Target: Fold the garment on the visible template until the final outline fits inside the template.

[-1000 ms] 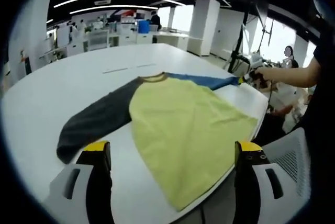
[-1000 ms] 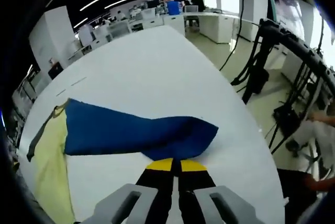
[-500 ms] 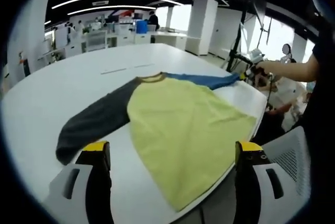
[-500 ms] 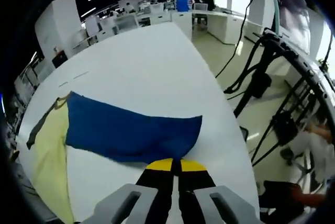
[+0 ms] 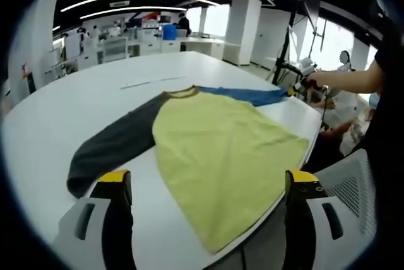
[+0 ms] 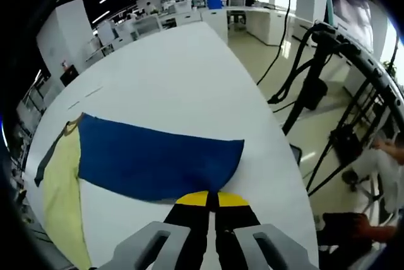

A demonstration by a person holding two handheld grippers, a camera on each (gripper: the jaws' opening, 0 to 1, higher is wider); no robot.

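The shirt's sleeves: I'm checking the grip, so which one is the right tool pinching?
The blue sleeve. The right tool is shut on its cuff edge, while the dark grey sleeve lies free on the table.

We see bare desk open left of the shirt and beyond its collar. Past the right claw, a black stand and cables crowd the desk's edge.

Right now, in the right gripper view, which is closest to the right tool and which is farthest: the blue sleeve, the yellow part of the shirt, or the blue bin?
1. Blue sleeve, right at the right tool.
2. Yellow part, left, past the sleeve.
3. Blue bin, far back in the room, top.
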